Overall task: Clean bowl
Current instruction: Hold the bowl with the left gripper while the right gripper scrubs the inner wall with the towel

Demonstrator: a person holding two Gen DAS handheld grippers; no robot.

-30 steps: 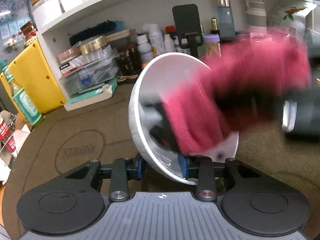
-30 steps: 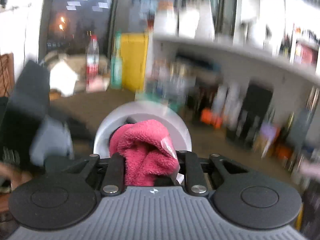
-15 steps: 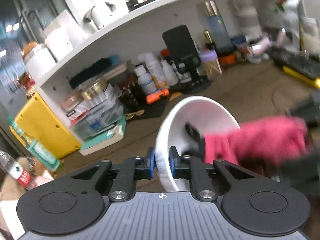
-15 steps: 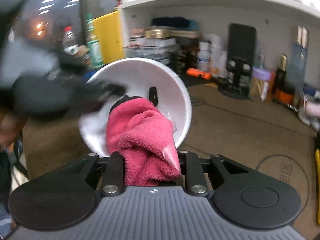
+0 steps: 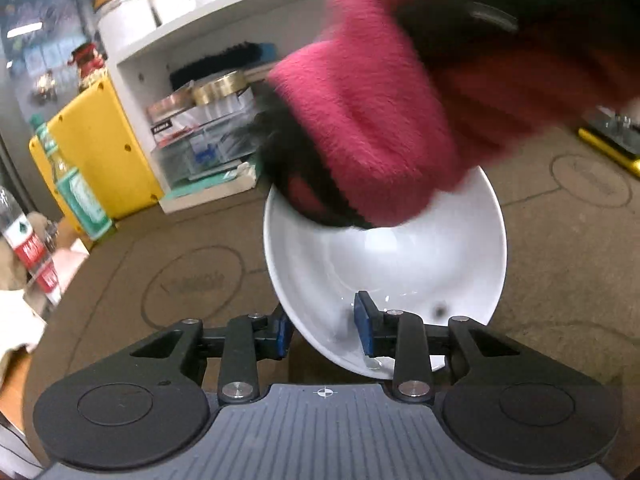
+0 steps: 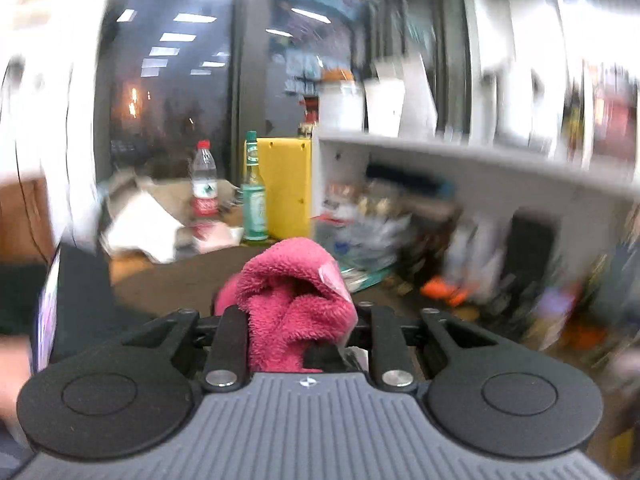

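Cloth above the far rim, bowl pinched at the near rim

The left hand-held gripper (image 5: 324, 328) straddles the white bowl's (image 5: 400, 264) near-left rim, one blue pad outside and one inside, jaws opening though the rim is between them. The bowl is tipped, its mouth facing up and right, over the brown table (image 5: 160, 248). The right hand-held gripper (image 6: 298, 332), pressed together on the bunched pink cloth (image 6: 294, 292), hangs just over the far rim, so the next wipe must come down and toward the left gripper.
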